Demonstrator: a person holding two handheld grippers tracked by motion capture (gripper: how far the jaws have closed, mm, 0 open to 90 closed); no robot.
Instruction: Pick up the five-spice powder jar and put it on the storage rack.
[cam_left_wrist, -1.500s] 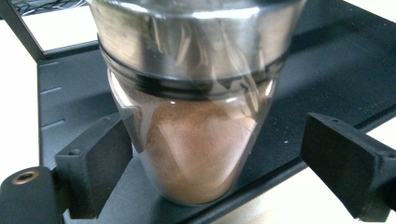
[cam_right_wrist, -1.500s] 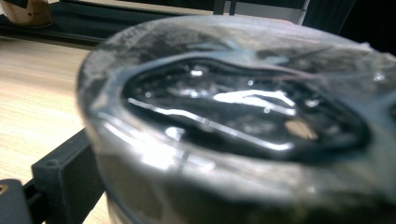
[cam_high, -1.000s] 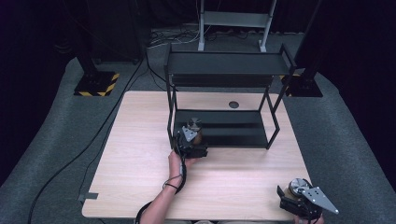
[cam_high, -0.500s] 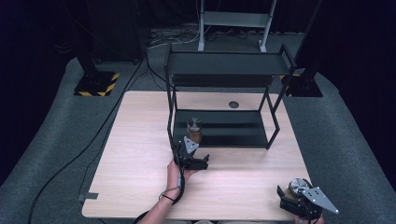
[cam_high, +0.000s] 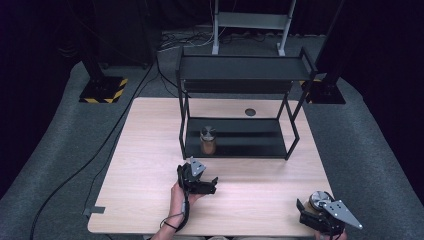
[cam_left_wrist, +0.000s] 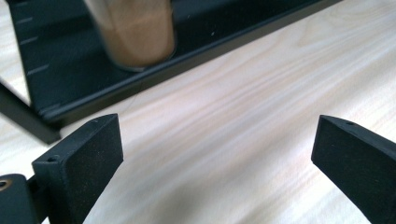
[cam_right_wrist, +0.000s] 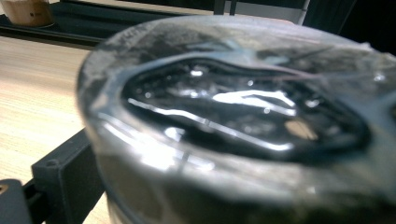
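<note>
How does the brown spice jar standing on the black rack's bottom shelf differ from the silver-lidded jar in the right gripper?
The brown spice jar on the shelf stands free on the black rack's bottom shelf; the silver-lidded jar sits between the right gripper's jaws at the wooden table's near corner. The shelf jar has open jaws of the left gripper facing it, apart from it; the other is gripped. Both are upright with shiny lids.

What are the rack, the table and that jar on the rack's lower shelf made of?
The rack looks like metal painted matte black: thin straight legs, flat shelves, no shine. The table has a pale wood-grain top with a smooth finish; solid wood or laminate, I cannot tell. The jar seems clear glass or plastic holding something brown, under a shiny silvery lid that is probably metal.
</note>
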